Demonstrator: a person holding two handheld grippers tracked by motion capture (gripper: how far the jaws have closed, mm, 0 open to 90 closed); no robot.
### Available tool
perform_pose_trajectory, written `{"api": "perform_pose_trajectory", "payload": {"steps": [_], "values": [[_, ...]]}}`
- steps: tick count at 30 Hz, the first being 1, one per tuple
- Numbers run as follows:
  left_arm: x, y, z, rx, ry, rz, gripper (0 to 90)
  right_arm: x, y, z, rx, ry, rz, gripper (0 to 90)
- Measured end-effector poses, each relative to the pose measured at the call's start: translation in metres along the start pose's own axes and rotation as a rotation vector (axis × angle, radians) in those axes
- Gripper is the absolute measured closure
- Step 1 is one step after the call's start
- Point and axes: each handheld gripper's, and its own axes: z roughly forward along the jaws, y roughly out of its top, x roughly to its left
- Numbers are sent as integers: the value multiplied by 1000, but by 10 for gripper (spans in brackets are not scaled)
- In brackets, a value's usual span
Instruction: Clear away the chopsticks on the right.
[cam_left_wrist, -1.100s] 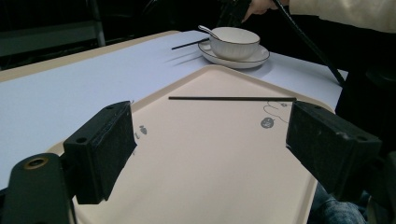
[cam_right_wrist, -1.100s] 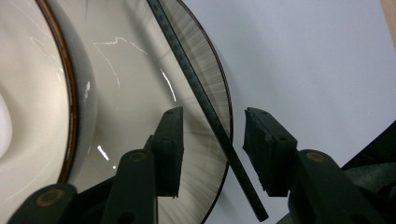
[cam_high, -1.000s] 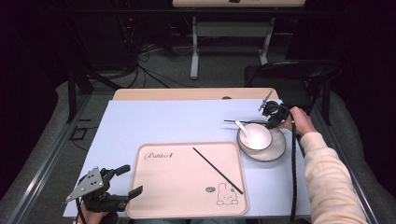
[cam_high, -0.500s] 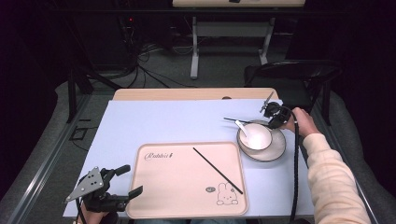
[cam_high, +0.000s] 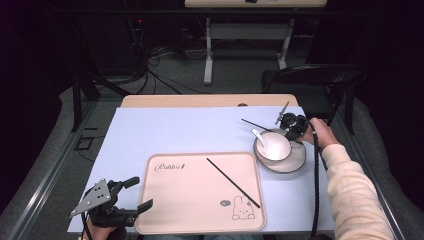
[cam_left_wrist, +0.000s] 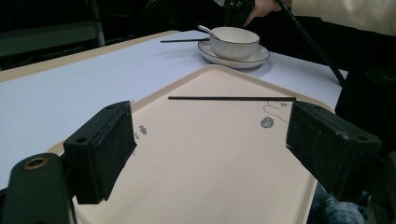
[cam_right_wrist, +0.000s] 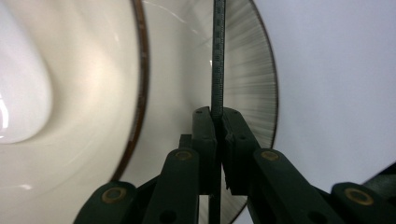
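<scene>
A white bowl (cam_high: 274, 145) with a spoon (cam_high: 257, 135) in it stands on a saucer (cam_high: 296, 162) at the table's right. My right gripper (cam_high: 290, 125) sits just behind the bowl. Its jaws have just closed, and they are shut on a thin black chopstick (cam_right_wrist: 217, 56) that runs out over the saucer (cam_right_wrist: 252, 84). That chopstick (cam_high: 254, 123) points left past the bowl. A second chopstick (cam_high: 233, 182) lies diagonally on the pink tray (cam_high: 190, 210). My left gripper (cam_high: 137, 195) rests open at the tray's near left corner, its jaws (cam_left_wrist: 210, 144) wide apart over the tray.
A light blue mat (cam_high: 190, 130) covers the table. A black chair (cam_high: 310, 82) stands beyond the far right corner. The right gripper's cable (cam_high: 316, 180) trails along the sleeve down the table's right side.
The right gripper has shifted very slightly at the bowl's far side. The left gripper, the tray and the chopstick on it have kept still.
</scene>
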Motion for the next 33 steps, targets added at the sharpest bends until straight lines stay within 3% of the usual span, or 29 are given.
{"api": "perform_pose_trajectory", "payload": {"steps": [4,9,14,17,18,20,25,26,27,28,30,31,33], "values": [[-1,0,1,-9,6,-5,154,2,-5,-1,-13,12,31,848],[-1,0,1,-9,6,-2,154,3,-9,-8,-20,-7,63,849],[-1,0,1,-5,11,2,154,7,-12,-28,-33,-37,129,849],[-1,0,1,-9,4,1,154,8,-13,-34,-34,-52,150,849],[-1,0,1,-8,4,-1,154,7,-12,-37,-16,-60,135,849],[-1,0,1,-8,5,-1,154,10,-13,-46,-24,-74,182,849],[-1,0,0,0,-1,1,154,14,-11,-58,-25,-98,200,850],[-1,0,0,0,-1,1,154,16,-11,-61,-23,-97,229,849],[-1,0,0,2,-5,1,154,14,-11,-65,-25,-109,202,850],[0,0,-1,13,-12,4,154,17,-11,-69,-22,-113,238,850],[-2,-1,-1,-7,10,-1,154,17,-11,-74,-31,-125,236,850],[-2,-1,-2,-7,16,-3,154,21,-10,-80,-28,-131,264,850],[-2,-1,-4,-5,9,-9,154,23,-9,-88,-42,-128,272,850]]}}
